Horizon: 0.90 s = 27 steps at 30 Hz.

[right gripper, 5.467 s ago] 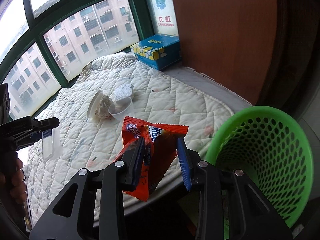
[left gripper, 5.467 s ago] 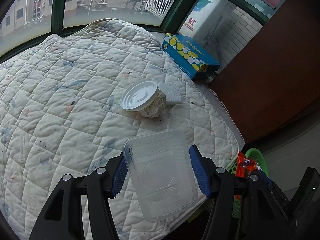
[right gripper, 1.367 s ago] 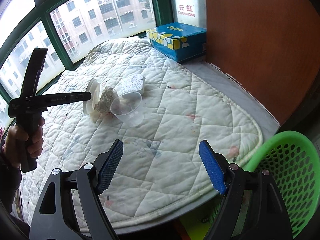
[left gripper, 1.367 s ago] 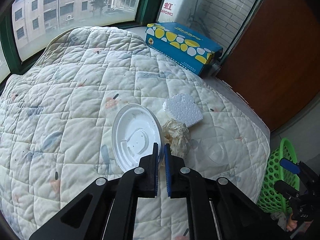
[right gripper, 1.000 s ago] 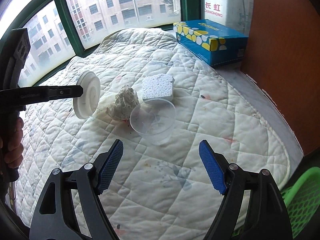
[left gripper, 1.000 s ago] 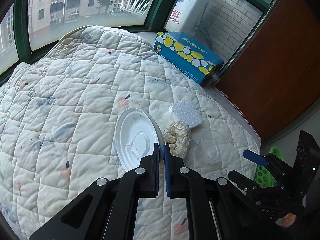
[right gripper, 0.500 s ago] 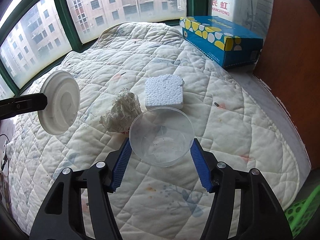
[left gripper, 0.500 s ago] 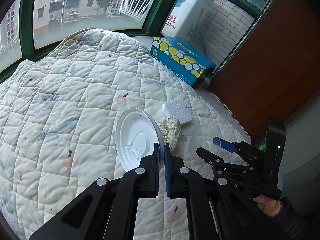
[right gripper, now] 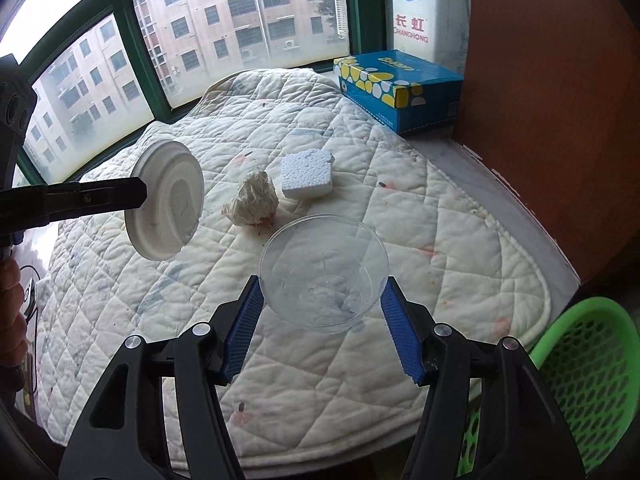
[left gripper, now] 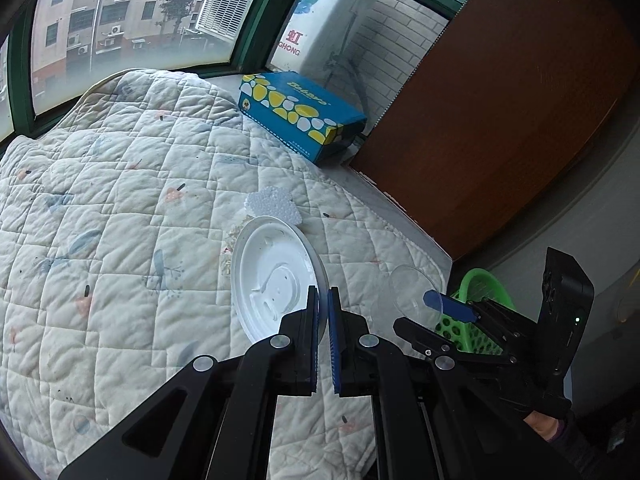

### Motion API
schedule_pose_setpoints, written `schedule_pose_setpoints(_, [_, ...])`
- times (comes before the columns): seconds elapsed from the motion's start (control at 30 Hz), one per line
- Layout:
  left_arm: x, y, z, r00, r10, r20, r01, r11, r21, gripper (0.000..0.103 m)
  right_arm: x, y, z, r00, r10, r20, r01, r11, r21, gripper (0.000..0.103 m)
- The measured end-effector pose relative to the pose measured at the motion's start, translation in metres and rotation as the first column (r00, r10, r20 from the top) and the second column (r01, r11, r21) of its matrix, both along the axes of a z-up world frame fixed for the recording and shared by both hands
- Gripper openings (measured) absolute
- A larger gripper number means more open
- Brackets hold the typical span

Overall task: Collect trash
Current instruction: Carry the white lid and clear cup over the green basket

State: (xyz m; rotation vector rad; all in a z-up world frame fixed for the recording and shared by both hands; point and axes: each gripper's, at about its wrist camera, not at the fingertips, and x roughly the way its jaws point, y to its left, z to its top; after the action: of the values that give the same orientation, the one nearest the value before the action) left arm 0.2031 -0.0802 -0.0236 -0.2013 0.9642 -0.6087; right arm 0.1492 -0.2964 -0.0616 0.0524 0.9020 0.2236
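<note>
one white lid (left gripper: 276, 276), one clear bowl (right gripper: 324, 272), one foam block (right gripper: 307, 174), one crumpled wrapper (right gripper: 254, 198)

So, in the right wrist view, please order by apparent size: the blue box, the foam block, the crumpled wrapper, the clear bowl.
1. clear bowl, though it is nearest the camera, so unsure
2. blue box
3. foam block and crumpled wrapper look about equal

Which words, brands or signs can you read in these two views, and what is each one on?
"长虹" over "CHANGHONG": white sign outside the window, under a blue cartoon leaf.
"虹" over "GHONG": the same sign in the left view, cut off by the window frame.
Yellow brand word on top of the blue box: too blurred to read.
Small print on the box's side: too small to read.
</note>
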Motion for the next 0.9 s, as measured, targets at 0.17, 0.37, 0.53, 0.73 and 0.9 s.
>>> schedule_pose_setpoints(0.17, [-0.019,-0.026,0.012,0.998,-0.054,0.020,0.055,0.998,-0.010,0.005,-0.029,-0.020,0.009,0.999,-0.041,0.013,0.041,0.999,-0.007,0.060])
schedule_pose_setpoints(0.37, [-0.038,-0.061,0.020,0.991,-0.128,0.031,0.129,0.991,-0.021,0.005,-0.063,-0.053,0.019,0.993,-0.118,0.027,0.118,0.993,-0.013,0.060])
schedule_pose_setpoints(0.53, [-0.055,-0.094,0.027,0.981,-0.189,0.034,0.190,0.981,-0.028,0.005,-0.091,-0.088,0.024,0.979,-0.200,0.034,0.200,0.980,-0.018,0.060])
schedule_pose_setpoints(0.73, [-0.072,-0.137,0.033,0.964,-0.264,0.040,0.265,0.964,-0.030,0.005,-0.120,-0.134,0.023,0.956,-0.294,0.020,0.295,0.955,-0.038,0.060])
schedule_pose_setpoints(0.9, [-0.084,-0.169,0.035,0.947,-0.320,0.044,0.321,0.947,-0.029,0.005,-0.139,-0.165,0.019,0.932,-0.363,0.009,0.363,0.931,-0.043,0.061])
